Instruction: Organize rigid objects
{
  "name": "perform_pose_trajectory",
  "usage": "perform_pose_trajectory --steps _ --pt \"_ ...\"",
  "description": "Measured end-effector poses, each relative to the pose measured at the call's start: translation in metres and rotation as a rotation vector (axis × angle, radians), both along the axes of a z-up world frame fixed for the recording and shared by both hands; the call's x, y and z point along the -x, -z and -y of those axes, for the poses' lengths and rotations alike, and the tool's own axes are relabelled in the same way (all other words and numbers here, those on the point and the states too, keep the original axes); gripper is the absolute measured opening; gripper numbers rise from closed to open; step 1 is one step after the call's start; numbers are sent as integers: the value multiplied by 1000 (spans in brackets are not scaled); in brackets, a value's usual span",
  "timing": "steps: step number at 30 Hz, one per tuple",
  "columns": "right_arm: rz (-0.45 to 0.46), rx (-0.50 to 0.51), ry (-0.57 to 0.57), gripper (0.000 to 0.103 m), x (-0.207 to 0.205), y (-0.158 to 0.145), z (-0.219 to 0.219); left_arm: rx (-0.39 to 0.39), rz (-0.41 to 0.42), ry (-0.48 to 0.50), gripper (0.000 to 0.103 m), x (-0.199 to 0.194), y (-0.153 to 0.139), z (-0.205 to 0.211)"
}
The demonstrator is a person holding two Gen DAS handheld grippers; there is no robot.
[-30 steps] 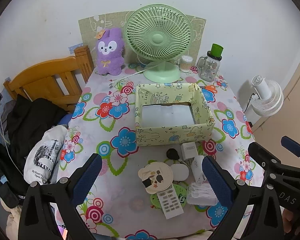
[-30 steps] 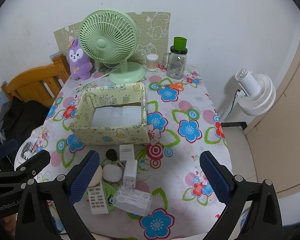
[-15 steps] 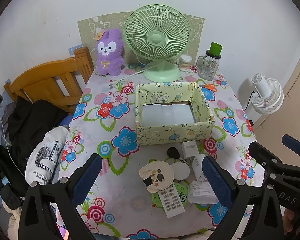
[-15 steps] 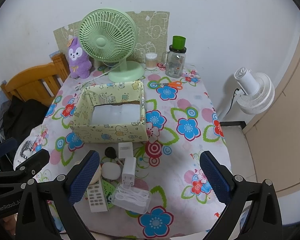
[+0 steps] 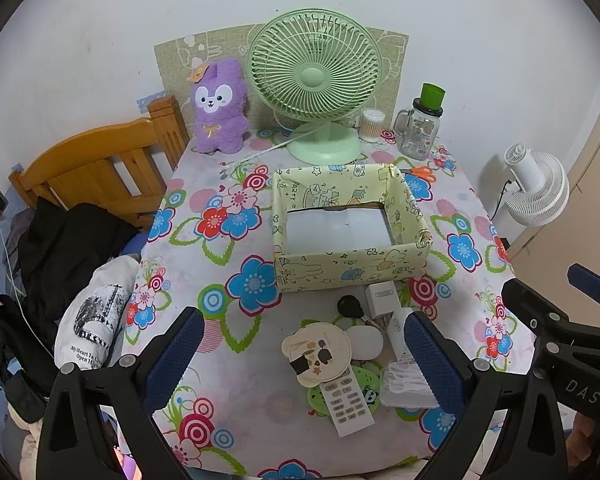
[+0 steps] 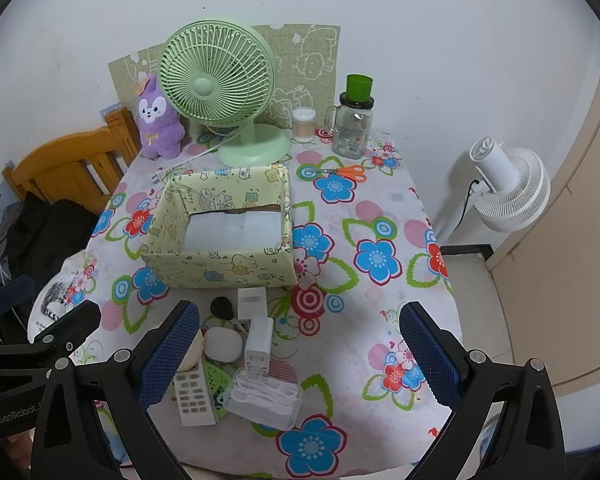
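Both grippers spread wide, holding nothing, over a floral cloth.
At centre frame, a square paper-covered box; below it, a ribbed white remote and glossy charger.

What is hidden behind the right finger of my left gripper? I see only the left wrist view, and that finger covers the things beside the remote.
Observer: The right wrist view shows a whole clear plastic box with white contents, lying just right of the remote.
Operator: How does the white charger lie?
Observer: The charger lies flat, with its prongs pointing toward that clear box.
Operator: What is the orange thing behind the yellow box?
Observer: Orange-handled scissors, lying flat on the cloth beyond the right far corner of the yellow box.
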State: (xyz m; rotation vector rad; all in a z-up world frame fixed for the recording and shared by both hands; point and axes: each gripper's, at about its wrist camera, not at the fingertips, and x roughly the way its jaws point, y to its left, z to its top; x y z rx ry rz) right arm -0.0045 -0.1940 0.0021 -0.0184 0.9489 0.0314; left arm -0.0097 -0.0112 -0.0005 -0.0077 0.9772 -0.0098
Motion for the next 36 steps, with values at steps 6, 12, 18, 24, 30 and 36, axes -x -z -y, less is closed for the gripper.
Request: perform_pose_trajectory --steps 6,12,18,24,30,36 --pt "-1 0 1 102 0 0 0 -1 0 1 101 -1 -1 0" --pt "-1 0 1 102 0 0 0 1 -2 0 101 -1 0 0" --pt "-7 3 1 102 -4 1 1 -9 -11 11 101 -8 3 0" --pt "-34 -2 -1 102 -14 10 2 -15 -45 21 101 -17 17 3" --pt "-73 -2 -11 101 -23 27 2 -16 -85 24 101 -24 34 4" --pt "-94 -19 -12 101 -33 43 4 -31 -115 24 101 -32 56 6"
